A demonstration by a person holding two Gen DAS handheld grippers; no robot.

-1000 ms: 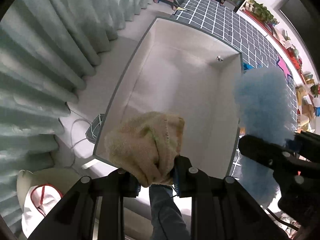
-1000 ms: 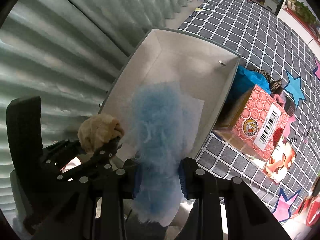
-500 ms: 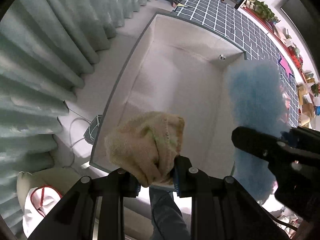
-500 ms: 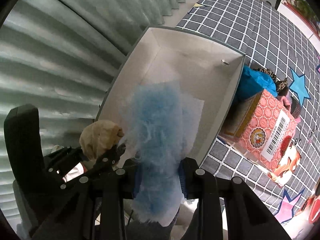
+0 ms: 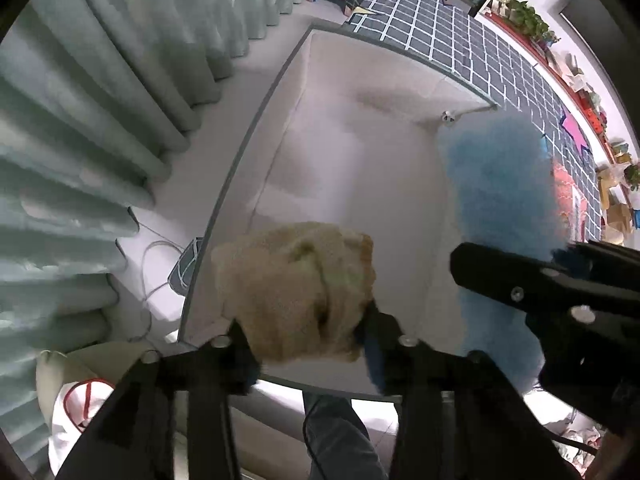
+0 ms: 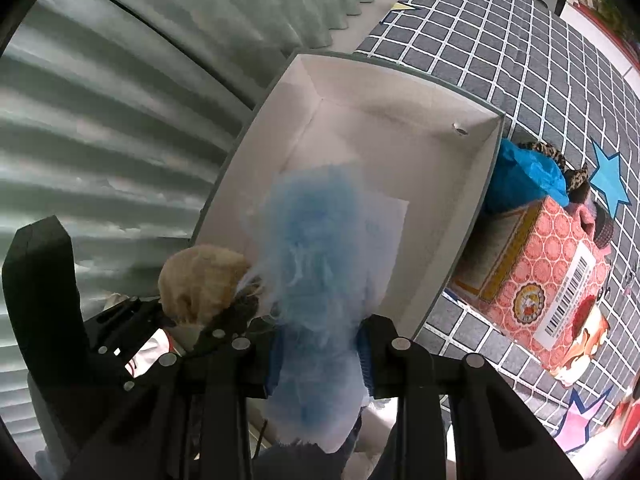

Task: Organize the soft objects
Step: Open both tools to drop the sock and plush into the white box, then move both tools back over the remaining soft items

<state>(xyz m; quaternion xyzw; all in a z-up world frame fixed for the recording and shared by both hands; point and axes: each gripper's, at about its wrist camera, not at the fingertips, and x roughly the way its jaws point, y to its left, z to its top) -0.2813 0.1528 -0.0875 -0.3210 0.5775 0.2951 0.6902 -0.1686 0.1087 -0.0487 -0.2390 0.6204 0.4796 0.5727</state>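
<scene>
A beige knitted cloth [image 5: 292, 288] sits bunched between the fingers of my left gripper [image 5: 308, 352], whose jaws are opening; the pads have drawn apart from it. It hangs over the near end of an empty white box [image 5: 248, 184]. My right gripper [image 6: 320, 356] still pinches a fluffy blue thing [image 6: 316, 240] above the same box [image 6: 488, 160], though its jaws are starting to open. In the right wrist view the beige cloth [image 6: 200, 276] shows at the left. In the left wrist view the blue fluff [image 5: 500, 184] hangs at the right.
A pale green curtain [image 5: 100, 140] hangs to the left of the box. Right of it stands a red patterned carton [image 6: 552, 276] holding a blue bag [image 6: 524, 176] and leopard fabric. A grey checked mat [image 6: 520, 40] covers the floor. A person's leg [image 5: 340, 440] is below.
The left fingers have spread apart around the beige cloth, which keeps its place. The right fingers barely widened on the blue fluff. Both hands stayed over the box.
</scene>
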